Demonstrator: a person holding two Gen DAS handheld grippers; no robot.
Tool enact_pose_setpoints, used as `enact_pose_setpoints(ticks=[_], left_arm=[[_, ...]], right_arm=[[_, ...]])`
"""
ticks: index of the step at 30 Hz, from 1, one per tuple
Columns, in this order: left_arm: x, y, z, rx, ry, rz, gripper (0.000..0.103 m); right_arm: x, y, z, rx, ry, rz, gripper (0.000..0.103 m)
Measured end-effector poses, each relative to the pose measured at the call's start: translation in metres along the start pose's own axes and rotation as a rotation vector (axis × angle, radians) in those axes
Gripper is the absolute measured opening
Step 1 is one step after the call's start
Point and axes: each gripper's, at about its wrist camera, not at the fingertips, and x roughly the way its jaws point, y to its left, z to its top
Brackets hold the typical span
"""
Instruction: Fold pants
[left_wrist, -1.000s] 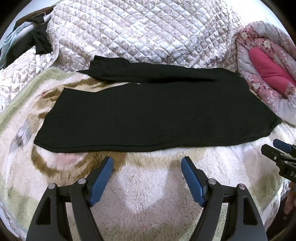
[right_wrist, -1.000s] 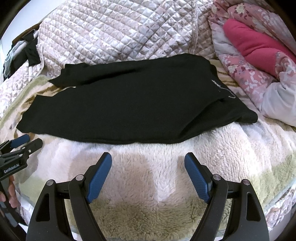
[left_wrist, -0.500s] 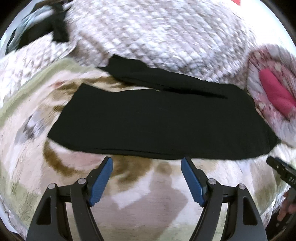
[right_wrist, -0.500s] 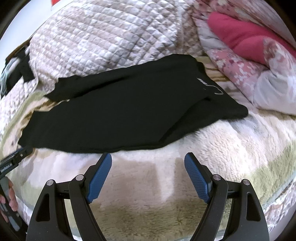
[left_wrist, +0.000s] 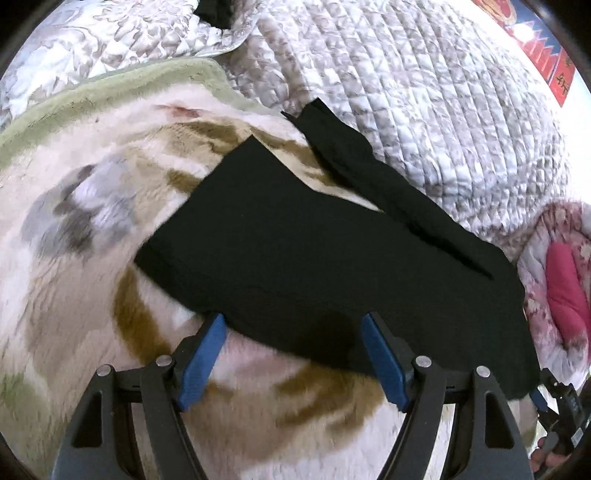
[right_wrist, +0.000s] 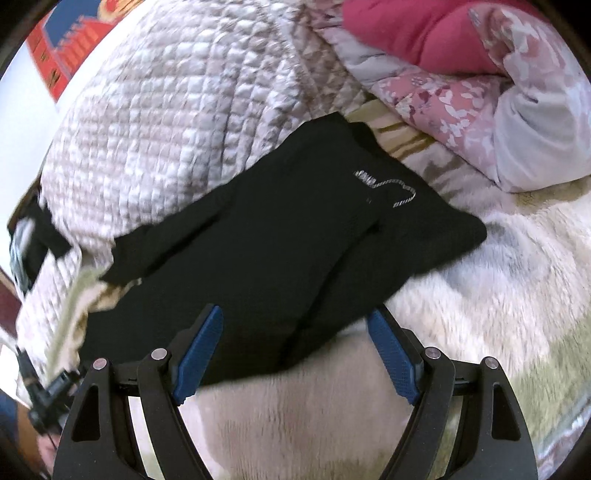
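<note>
Black pants (left_wrist: 314, 251) lie flat on a fluffy cream and brown blanket (left_wrist: 92, 295), legs to the left, waist to the right. My left gripper (left_wrist: 291, 325) is open, its blue fingertips at the near edge of the front leg. In the right wrist view the pants (right_wrist: 280, 236) show a small white logo near the waist. My right gripper (right_wrist: 295, 321) is open, its fingertips over the near edge close to the waist end. Each gripper shows at the other view's edge: the right gripper (left_wrist: 561, 406) and the left gripper (right_wrist: 48, 391).
A quilted grey-white bedspread (left_wrist: 424, 92) rises behind the pants. A pink floral duvet with a red pillow (right_wrist: 443, 33) lies to the right. Dark clothes (right_wrist: 33, 240) sit at the far left. A red poster (right_wrist: 62, 48) hangs on the wall.
Both grippers have moved forward and down to the near edge of the pants, each tilting its view. Both stay open.
</note>
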Motion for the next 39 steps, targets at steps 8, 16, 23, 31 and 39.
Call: enact_pose_setpoints(ticks=[8,16,23,31,39], left_arm=[[0.020,-0.001,0.019,-0.005,-0.011,0.077,0.044],[0.010,0.003,0.022,0.000,-0.027,0.079,0.003],[-0.063,0.016,0.002,0.030,-0.097,0.029,0.003],[-0.083,0.042,-0.042,0.042,-0.032,0.038,0.004],[-0.098,0.051,-0.046,0.010,-0.053,0.152,0.012]], right_arm=[[0.020,-0.019,0.030,0.057,-0.022,-0.068,0.030],[-0.002,-0.025,0.034,0.102,-0.018,-0.002,0.005],[-0.059,-0.038,0.006,0.115,0.002,0.019,0.004],[-0.072,-0.069,-0.029,0.154,0.082,-0.006,0.005],[-0.116,-0.070,-0.031,0.137,0.030,-0.112,0.031]])
